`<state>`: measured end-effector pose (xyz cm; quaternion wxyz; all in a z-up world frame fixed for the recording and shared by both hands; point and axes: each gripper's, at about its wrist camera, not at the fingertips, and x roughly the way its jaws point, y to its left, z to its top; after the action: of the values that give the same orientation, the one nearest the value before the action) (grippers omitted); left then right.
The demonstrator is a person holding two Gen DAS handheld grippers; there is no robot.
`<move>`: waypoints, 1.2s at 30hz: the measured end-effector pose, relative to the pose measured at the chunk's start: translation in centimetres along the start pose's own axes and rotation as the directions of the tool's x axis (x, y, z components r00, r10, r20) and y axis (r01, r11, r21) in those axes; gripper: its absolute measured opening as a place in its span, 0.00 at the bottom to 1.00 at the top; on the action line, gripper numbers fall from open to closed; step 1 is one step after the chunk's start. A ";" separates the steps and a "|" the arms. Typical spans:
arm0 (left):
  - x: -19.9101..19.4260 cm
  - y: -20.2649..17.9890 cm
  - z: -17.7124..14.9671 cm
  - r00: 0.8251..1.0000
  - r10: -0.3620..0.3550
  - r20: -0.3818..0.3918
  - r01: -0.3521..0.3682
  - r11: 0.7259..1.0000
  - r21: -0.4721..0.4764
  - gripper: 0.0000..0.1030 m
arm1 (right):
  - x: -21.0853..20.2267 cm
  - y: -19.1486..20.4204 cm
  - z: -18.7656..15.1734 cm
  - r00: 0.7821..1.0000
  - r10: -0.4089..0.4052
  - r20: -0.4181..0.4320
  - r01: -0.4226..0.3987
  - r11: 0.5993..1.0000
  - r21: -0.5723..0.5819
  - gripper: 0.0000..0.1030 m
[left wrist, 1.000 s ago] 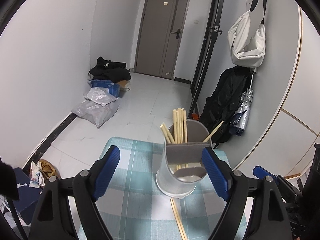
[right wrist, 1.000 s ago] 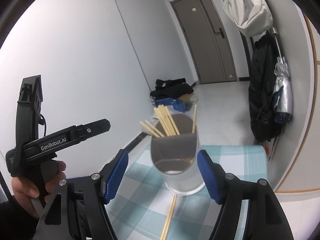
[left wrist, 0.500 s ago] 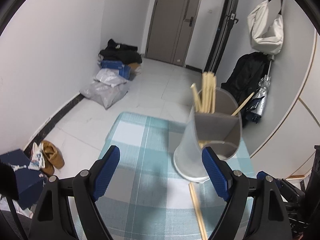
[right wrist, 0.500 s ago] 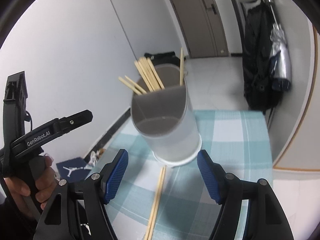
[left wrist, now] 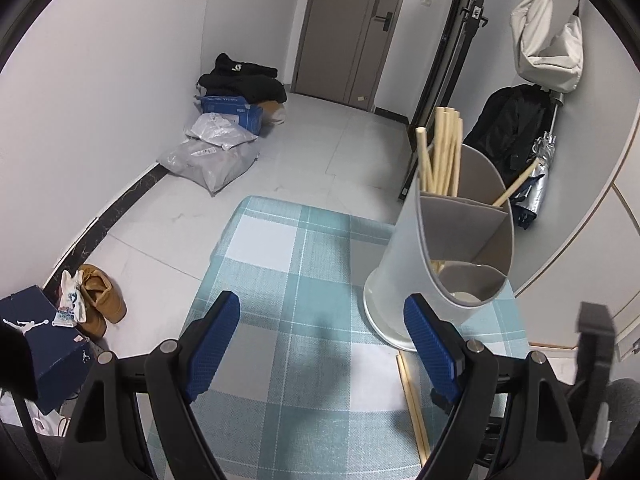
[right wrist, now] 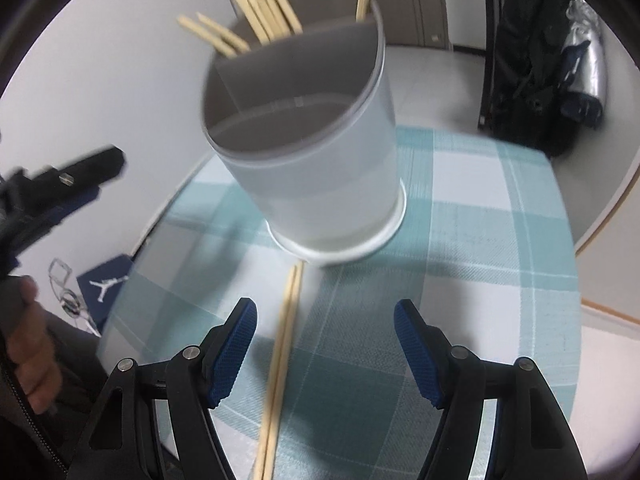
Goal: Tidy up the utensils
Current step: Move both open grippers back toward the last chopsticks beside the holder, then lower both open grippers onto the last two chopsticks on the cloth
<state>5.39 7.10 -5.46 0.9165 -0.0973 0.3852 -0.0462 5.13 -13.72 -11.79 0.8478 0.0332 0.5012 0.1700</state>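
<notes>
A white utensil holder (left wrist: 412, 272) with grey dividers stands on the teal checked tablecloth (left wrist: 304, 280); it also shows in the right wrist view (right wrist: 320, 184). Several wooden chopsticks (left wrist: 440, 152) stand in its back compartments, also in the right wrist view (right wrist: 256, 20). A pair of chopsticks (right wrist: 284, 344) lies flat on the cloth in front of the holder, partly seen in the left wrist view (left wrist: 412, 400). My left gripper (left wrist: 320, 344) is open and empty, left of the holder. My right gripper (right wrist: 324, 344) is open and empty, above the lying pair.
The table is small; its edges drop to a tiled floor (left wrist: 320, 152). Bags and a blue box (left wrist: 232, 108) lie by the far wall, shoes (left wrist: 100, 300) at the left. A black coat and umbrella (left wrist: 516, 132) hang at right.
Both grippers moved: the left swung left so the holder now sits at its right; the right tilted down and closer, bringing the lying chopsticks between its fingers.
</notes>
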 end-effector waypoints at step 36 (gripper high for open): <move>0.9 1.4 0.9 0.998 -0.002 -0.068 -0.003 0.997 -0.077 0.80 | 2.2 5.0 -0.8 0.976 -0.217 -0.028 0.202 0.941 -0.271 0.30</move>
<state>6.61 8.48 -5.78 0.8985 -0.1308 0.4177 -0.0344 4.10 -8.42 -12.92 0.8431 -0.1397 0.4985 0.1455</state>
